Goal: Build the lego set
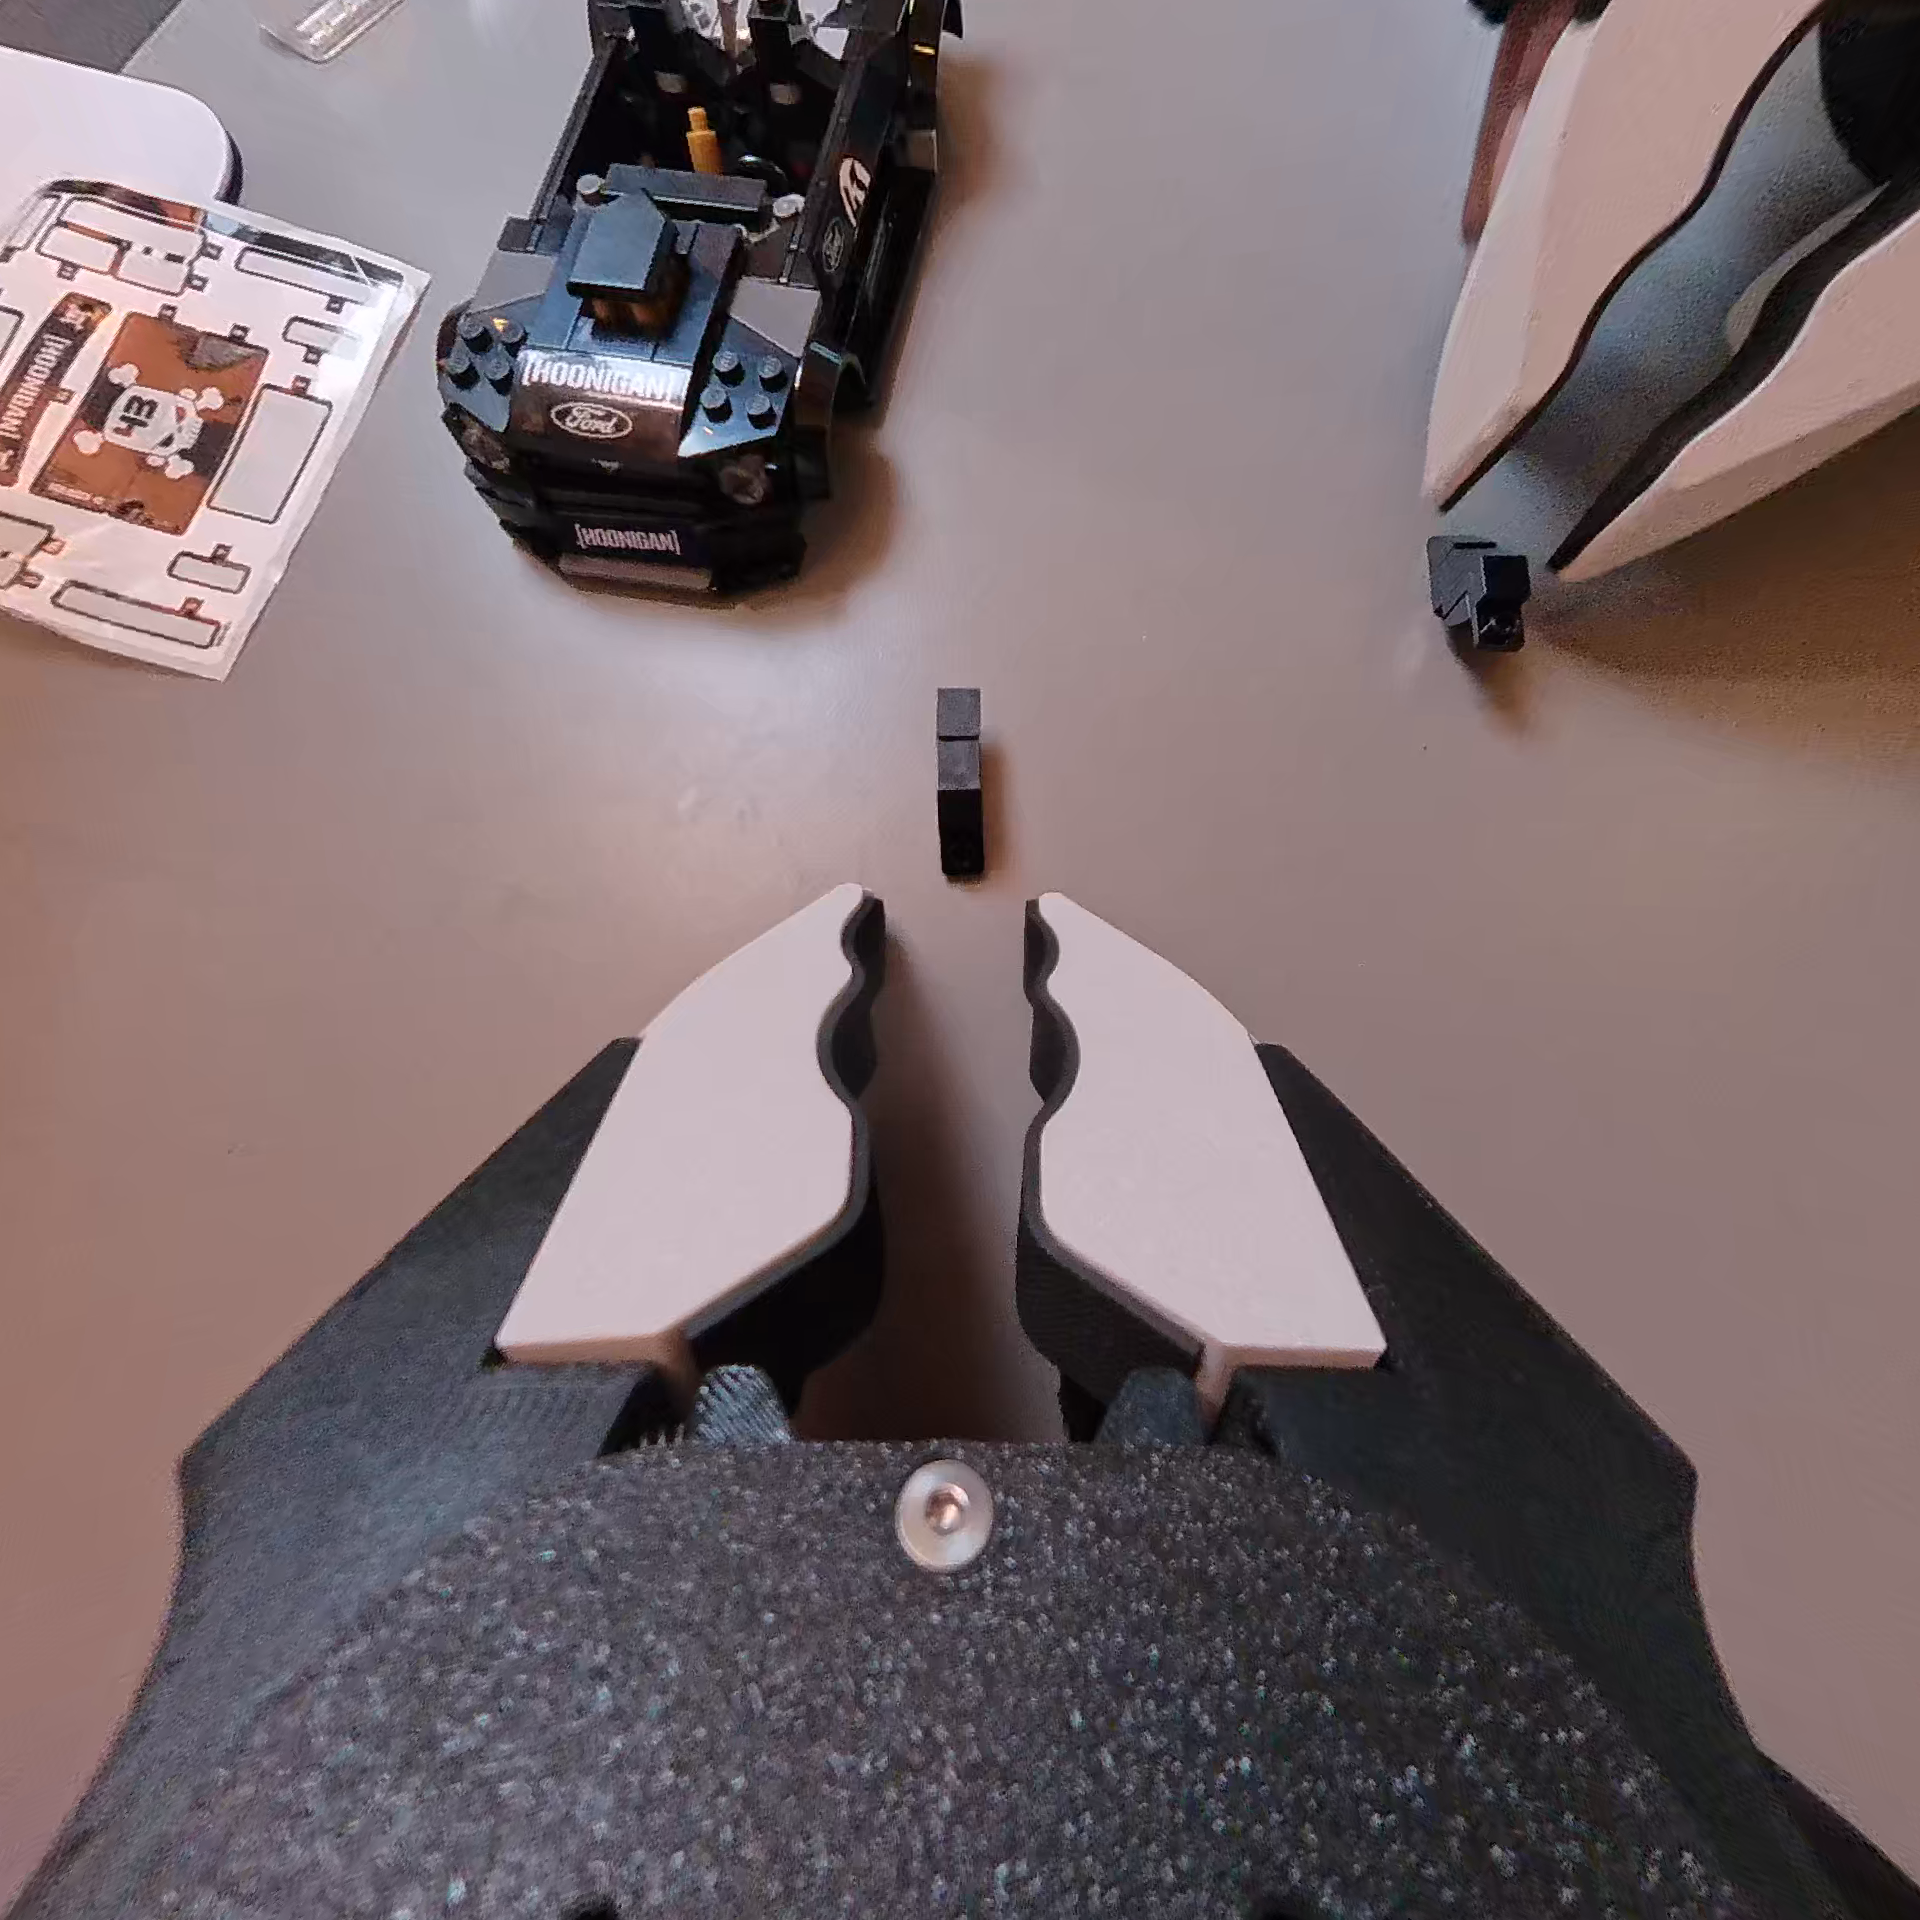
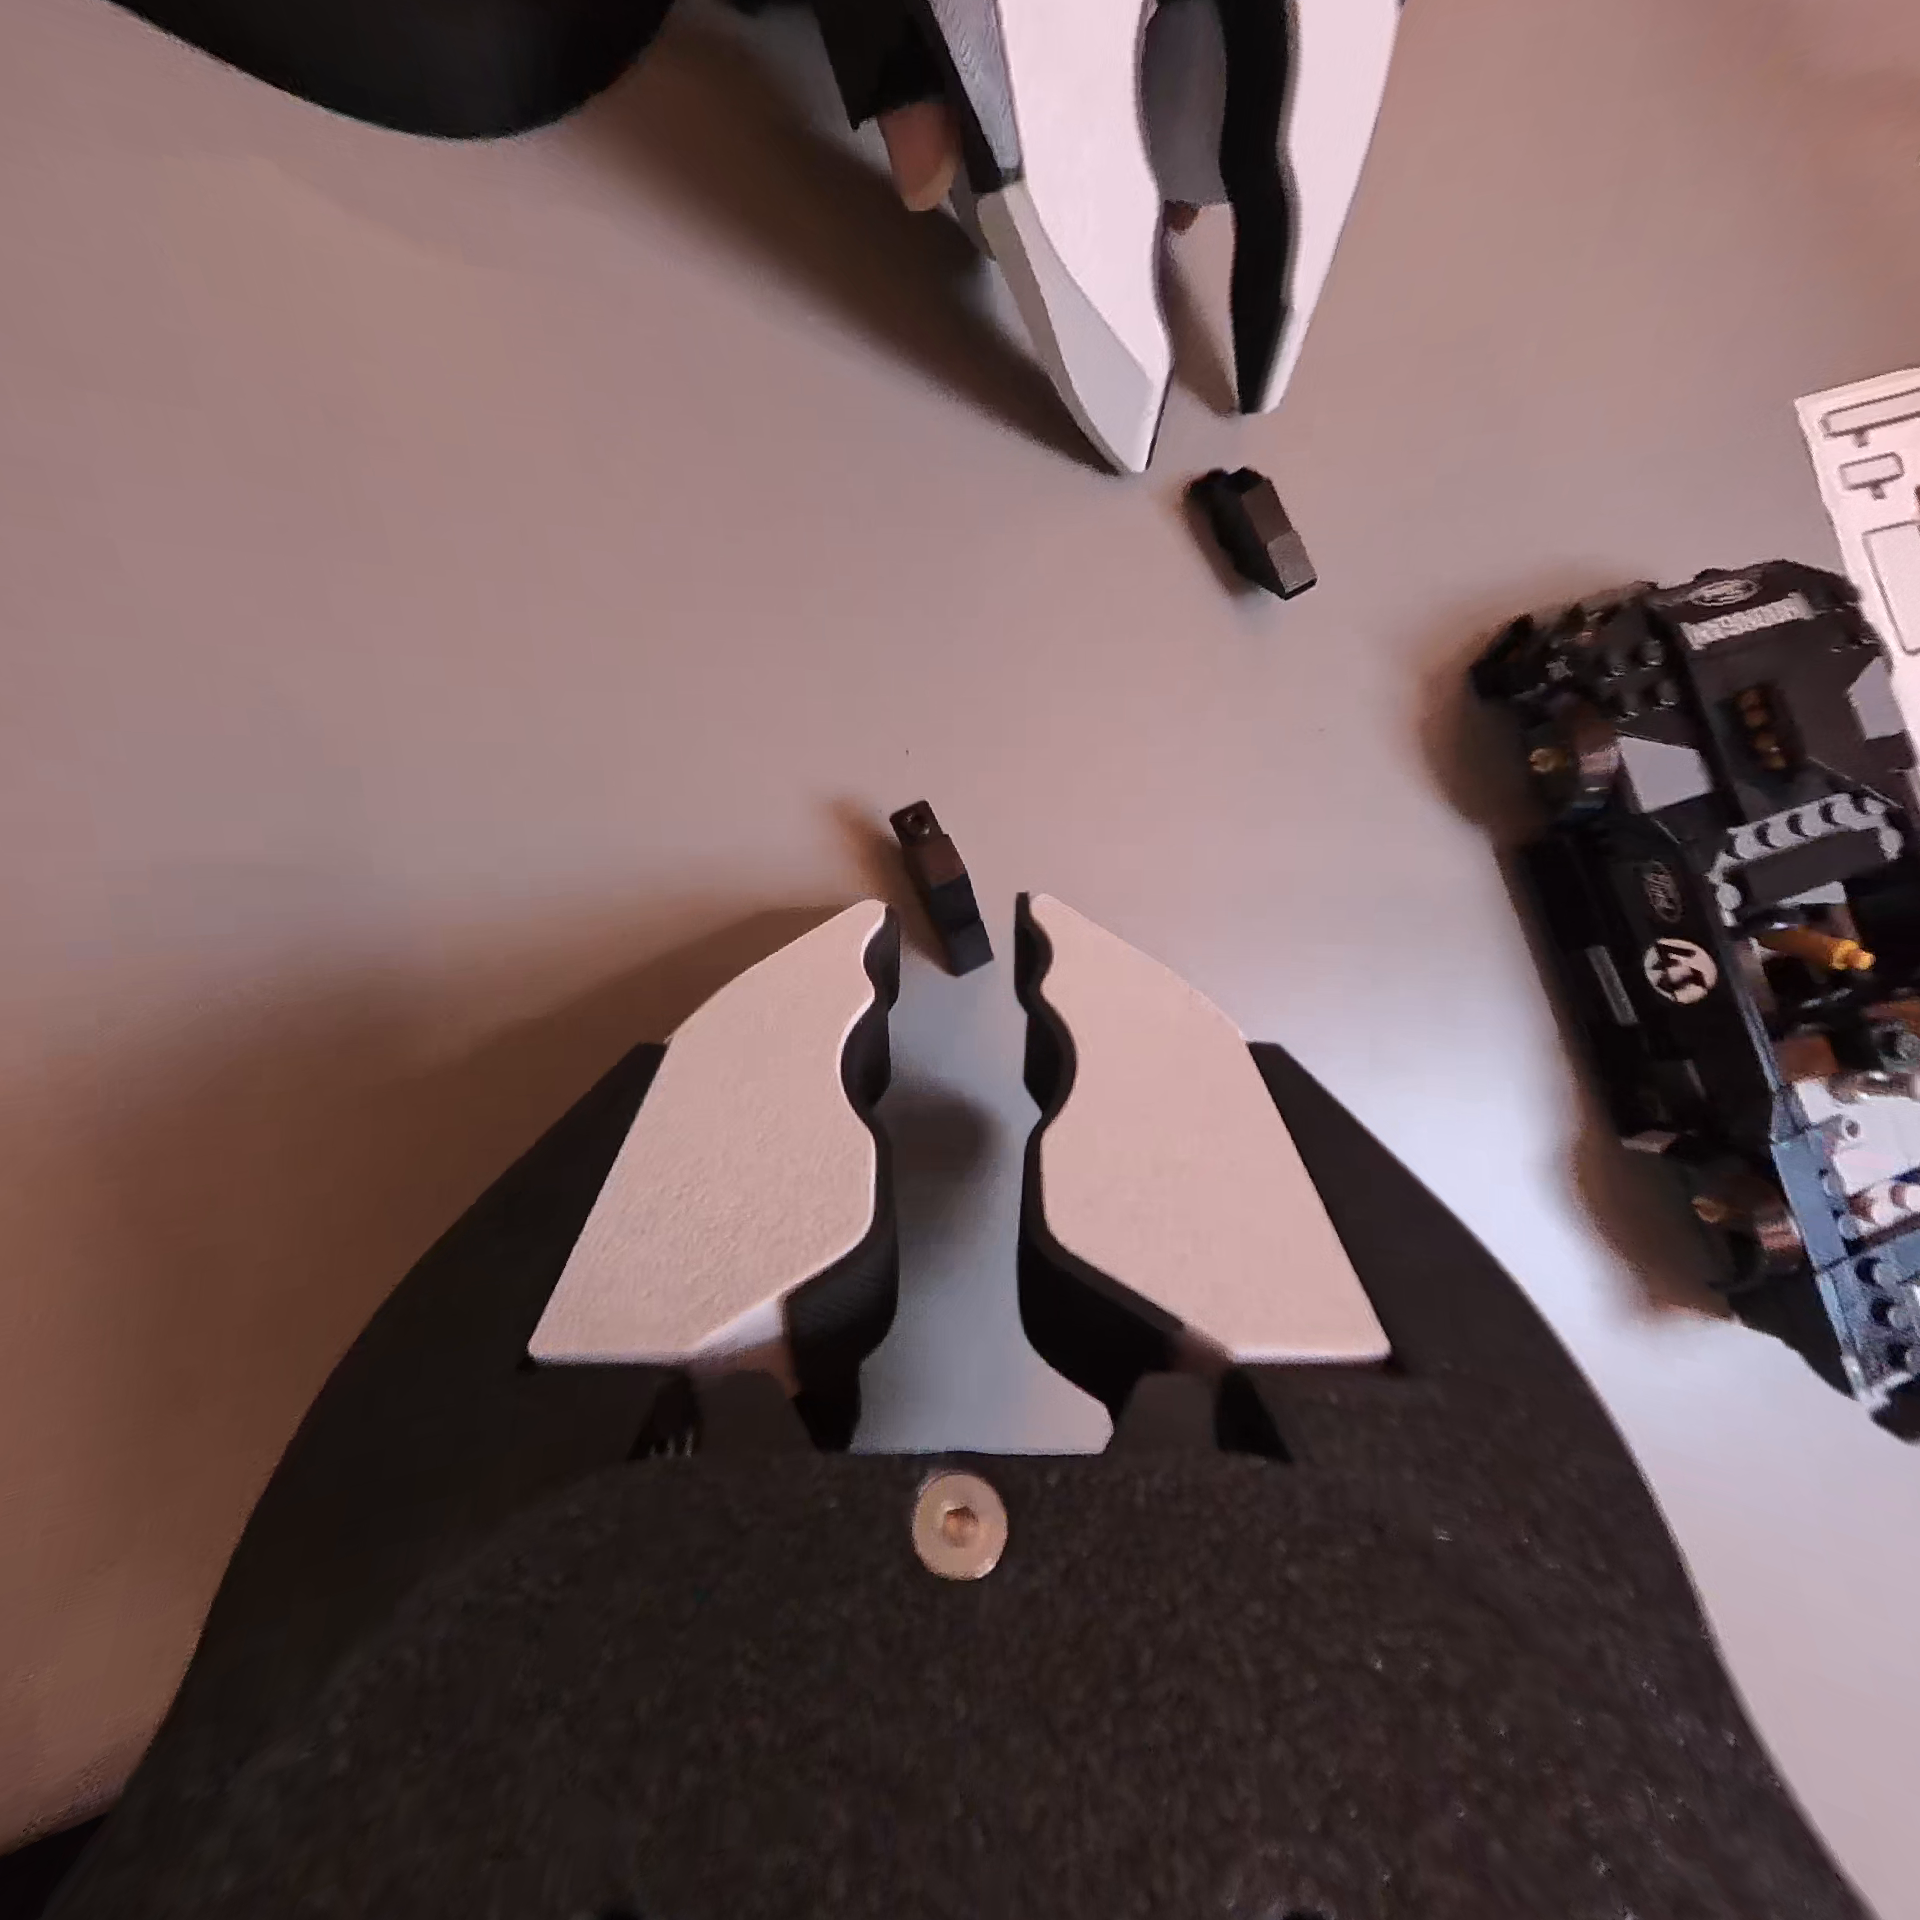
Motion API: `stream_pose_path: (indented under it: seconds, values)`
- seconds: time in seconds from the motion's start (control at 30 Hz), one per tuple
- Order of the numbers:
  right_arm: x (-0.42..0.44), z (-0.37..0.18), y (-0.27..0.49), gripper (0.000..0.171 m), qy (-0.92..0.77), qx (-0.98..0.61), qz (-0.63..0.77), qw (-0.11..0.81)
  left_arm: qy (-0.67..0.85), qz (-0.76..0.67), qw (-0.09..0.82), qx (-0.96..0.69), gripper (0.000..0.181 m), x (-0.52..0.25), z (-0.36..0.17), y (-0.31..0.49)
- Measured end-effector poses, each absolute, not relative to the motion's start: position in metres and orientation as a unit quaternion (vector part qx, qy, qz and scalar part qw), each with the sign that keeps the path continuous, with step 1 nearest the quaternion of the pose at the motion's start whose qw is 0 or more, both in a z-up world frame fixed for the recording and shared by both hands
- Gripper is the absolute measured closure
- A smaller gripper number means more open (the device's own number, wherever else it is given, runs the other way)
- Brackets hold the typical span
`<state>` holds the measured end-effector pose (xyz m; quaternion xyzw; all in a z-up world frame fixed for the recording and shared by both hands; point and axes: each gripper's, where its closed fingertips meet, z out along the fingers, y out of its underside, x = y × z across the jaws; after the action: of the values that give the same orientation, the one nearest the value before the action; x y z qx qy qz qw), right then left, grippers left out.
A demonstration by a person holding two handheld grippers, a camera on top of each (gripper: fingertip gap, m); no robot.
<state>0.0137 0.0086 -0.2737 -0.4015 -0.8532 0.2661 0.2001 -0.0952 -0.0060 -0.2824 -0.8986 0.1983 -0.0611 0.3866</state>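
Car (image 1: 686, 343) black, roofless, stickered; two small black pieces (image 1: 961, 779) loose nearby.

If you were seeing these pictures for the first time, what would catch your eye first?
The half-built black brick car stands on the grey table, beside a printed sticker sheet. Two small black brick pieces lie loose: one before the left gripper, another at the right gripper; both jaws are open.

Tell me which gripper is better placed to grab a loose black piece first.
Probably right. The open right gripper has the slanted black piece reaching between its tips; the left gripper, also open, has the straight black piece wholly ahead of its tips.
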Motion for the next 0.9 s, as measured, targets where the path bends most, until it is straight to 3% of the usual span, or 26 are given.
stream_pose_path:
  seconds: [0.17, 0.43, 0.63, 0.9]
  values:
    - [0.016, -0.282, 0.006, 0.163, -0.86, -0.399, 0.259, 0.184, 0.201, -0.061, 0.391, -0.896, 0.156, -0.091, -0.282, -0.002]
    - [0.02, -0.283, 0.013, 0.163, -0.855, -0.411, 0.255, 0.185, 0.191, -0.079, 0.4, -0.893, 0.161, -0.088, -0.278, 0.006]
    - [0.023, -0.282, 0.016, 0.163, -0.853, -0.414, 0.259, 0.187, 0.196, -0.088, 0.367, -0.905, 0.172, -0.089, -0.282, 0.01]
    - [0.022, -0.276, 0.026, 0.163, -0.836, -0.428, 0.282, 0.197, 0.253, -0.046, 0.292, -0.921, 0.173, -0.112, -0.263, 0.009]
